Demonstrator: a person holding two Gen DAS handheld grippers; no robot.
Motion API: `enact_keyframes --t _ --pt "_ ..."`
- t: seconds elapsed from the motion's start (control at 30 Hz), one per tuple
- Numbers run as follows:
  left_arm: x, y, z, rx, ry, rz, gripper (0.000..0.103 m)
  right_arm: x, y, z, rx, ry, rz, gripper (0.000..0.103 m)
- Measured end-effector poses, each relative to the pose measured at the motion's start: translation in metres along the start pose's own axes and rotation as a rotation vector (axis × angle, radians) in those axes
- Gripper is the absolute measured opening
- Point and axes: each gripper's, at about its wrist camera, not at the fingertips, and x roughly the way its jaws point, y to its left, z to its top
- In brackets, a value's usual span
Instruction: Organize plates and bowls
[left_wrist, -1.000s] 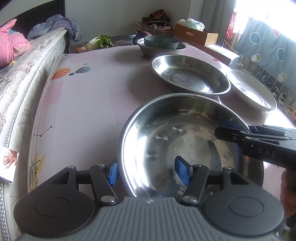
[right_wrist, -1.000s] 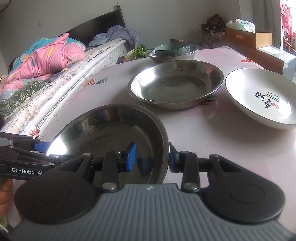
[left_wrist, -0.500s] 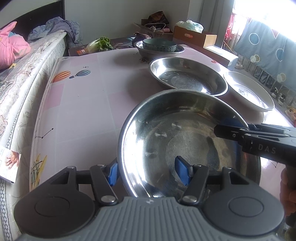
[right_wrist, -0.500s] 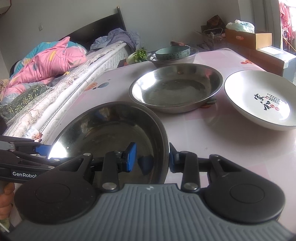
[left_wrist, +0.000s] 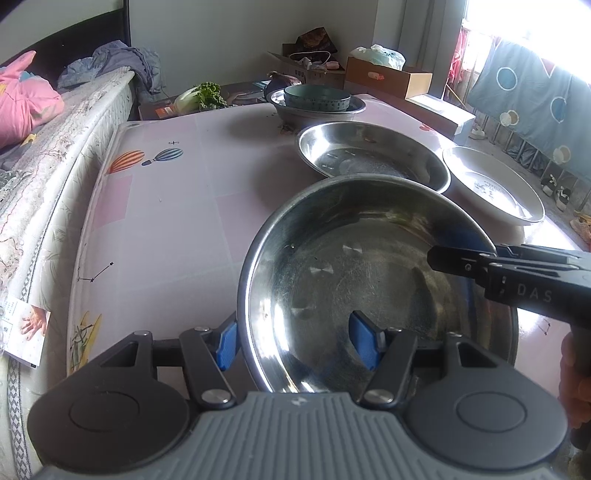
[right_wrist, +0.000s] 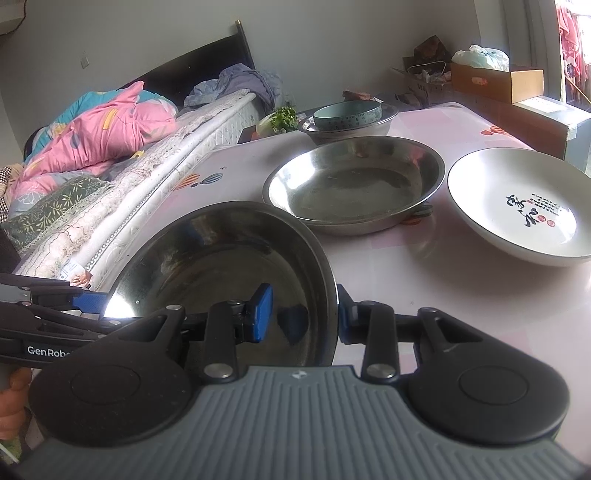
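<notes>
- The left gripper (left_wrist: 295, 343) has its jaws partly spread and pinching the near rim of a big round shiny steel dish (left_wrist: 369, 266).
- One blue pad sits outside the rim. The other blue pad sits inside the dish.
- The right gripper (right_wrist: 301, 314) has its jaws closer together. They pinch the same dish at its right rim, one pad inside and one pad outside.
- In the left wrist view, the right gripper reaches in from 3 o'clock. A bit of a person's hand (left_wrist: 574, 376) shows at 4 o'clock, on its handle.
- The held dish fills the near middle of both views, over the pink worktop (left_wrist: 177, 221). In the left wrist view its far edge covers a bit of the next dish's rim.
- That second round steel dish (left_wrist: 369, 158) sits on the worktop at 12 o'clock from the held one.
- A white round plate with dark writing (right_wrist: 517, 206) sits just beside the second dish, at 2 o'clock from the held dish.
- Further back at 12 o'clock is a small steel bowl (left_wrist: 354, 109) with a blue-green bowl (left_wrist: 317, 98) sitting inside it.
- A green leafy vegetable (left_wrist: 207, 96) lies past the far edge of the worktop, at 11 o'clock.
- A bed (left_wrist: 55, 155) runs along the left side of the worktop, with a pink blanket (right_wrist: 103, 136) on it.
- A brown cardboard box (left_wrist: 388, 77) is at the back, at 1 o'clock.
</notes>
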Motion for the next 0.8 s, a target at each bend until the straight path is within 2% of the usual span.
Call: enact_keyframes --t 0.8 --pt "-0.017 -0.024 0.011 0.048 -0.048 0.022 0.062 -0.03 -0.009 0.003 0.032 -0.064 0.007 0.034"
